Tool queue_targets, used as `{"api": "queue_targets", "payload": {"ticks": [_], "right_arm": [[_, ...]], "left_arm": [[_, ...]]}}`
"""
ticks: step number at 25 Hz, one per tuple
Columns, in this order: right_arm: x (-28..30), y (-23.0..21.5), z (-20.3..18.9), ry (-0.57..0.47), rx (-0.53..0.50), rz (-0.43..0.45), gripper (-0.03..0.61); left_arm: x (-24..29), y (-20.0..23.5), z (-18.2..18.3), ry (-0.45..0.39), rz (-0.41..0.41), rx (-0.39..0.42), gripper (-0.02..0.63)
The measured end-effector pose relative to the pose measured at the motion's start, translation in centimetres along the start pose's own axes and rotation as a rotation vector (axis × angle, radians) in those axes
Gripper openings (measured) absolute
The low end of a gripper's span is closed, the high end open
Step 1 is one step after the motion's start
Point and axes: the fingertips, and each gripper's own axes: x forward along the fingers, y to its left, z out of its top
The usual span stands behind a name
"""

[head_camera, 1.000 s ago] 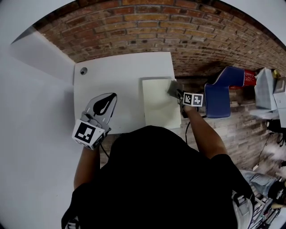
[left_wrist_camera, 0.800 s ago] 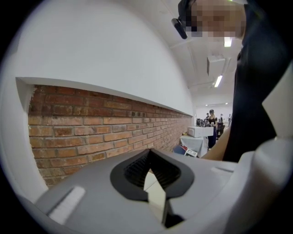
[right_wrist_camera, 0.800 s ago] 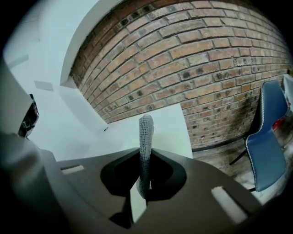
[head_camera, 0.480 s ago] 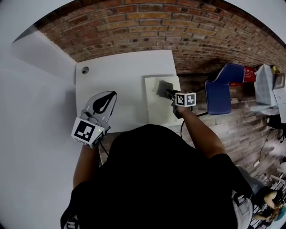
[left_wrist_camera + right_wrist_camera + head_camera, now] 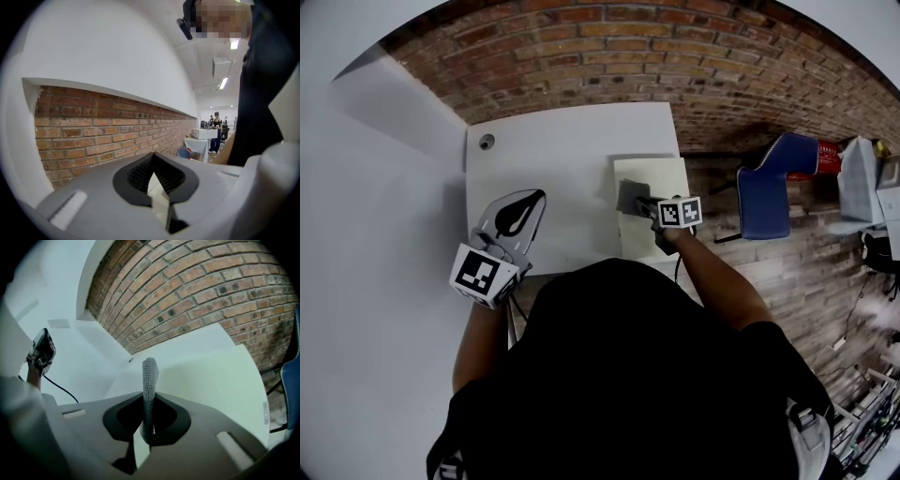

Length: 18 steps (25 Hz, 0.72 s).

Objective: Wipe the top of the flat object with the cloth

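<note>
- Head view: the right gripper (image 5: 649, 202) reaches over the flat object (image 5: 664, 239), a pale panel lying at the right edge of the bench (image 5: 562, 155).
- The cloth (image 5: 632, 197) rests on the far left part of the panel, at or over its left edge.
- Right gripper view: the jaws are clamped on a fold of the cloth (image 5: 149, 380). The free end stands forward of the gripper (image 5: 148, 430), so the fabric, not the jaws, meets the flat object (image 5: 220, 380).
- The left gripper (image 5: 517, 218) is parked over bare bench, well apart from the panel, judged to be keeping out of the wiping path.
- Left gripper view: the jaws of this gripper (image 5: 157, 187) are together and carry nothing.
- Judgement: wiping is under way, and the near part of the panel looks not yet covered.
</note>
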Motion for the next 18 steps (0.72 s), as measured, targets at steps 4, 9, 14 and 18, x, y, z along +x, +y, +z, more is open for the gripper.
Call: {"api": "queue_targets", "payload": {"ticks": [4, 9, 14, 18], "right_arm": [[1.2, 1.0, -0.8, 0.029, -0.007, 0.018, 0.009], [2.3, 1.7, -2.2, 0.073, -0.014, 0.029, 0.009], [3.0, 1.4, -4.0, 0.110, 0.000, 0.025, 0.009], [2.7, 0.4, -4.7, 0.132, 0.005, 0.011, 0.009]], "left_arm": [[-0.5, 0.5, 0.1, 0.006, 0.007, 0.004, 0.002], [-0.8, 1.0, -0.4, 0.020, 0.014, -0.001, 0.002], [-1.6, 2.1, -1.5, 0.034, 0.023, 0.019, 0.002], [-1.4, 2.1, -1.0, 0.031, 0.025, 0.007, 0.002]]}}
